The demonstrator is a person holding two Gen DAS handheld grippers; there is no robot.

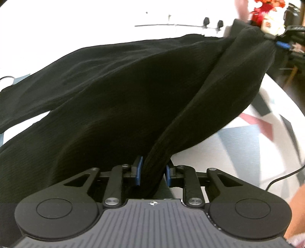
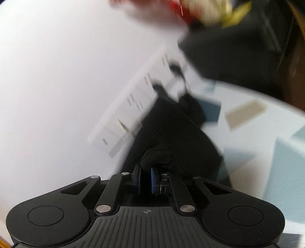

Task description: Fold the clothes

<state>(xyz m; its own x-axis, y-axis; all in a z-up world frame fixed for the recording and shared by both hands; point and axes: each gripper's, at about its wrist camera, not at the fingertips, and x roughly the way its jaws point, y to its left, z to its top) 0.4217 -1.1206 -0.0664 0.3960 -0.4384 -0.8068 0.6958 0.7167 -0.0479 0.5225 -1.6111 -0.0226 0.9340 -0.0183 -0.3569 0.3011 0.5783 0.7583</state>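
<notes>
- Left gripper [image 1: 152, 173]: jaws clamped on a bunched edge of black garment [image 1: 106, 99].
- Right gripper [image 2: 145, 178]: jaws pinched on the other end, lifted above table [image 1: 238, 152].

This looks like a room in a home, most likely a dining or living area. The work surface is a round table [image 1: 282, 122] under a cloth printed with grey, dark red and pale blue geometric shapes, seen at the right of the left wrist view. At the upper right of that frame stands a bunch of red and white flowers [image 1: 266, 11] with a dark chair [image 1: 293, 11] beside it, and a plain white wall [image 1: 95, 19] across the top carries what look like two plugs [image 1: 213, 22] in sockets, while a thin black cable [image 1: 286, 175] trails over the table edge at lower right.
</notes>
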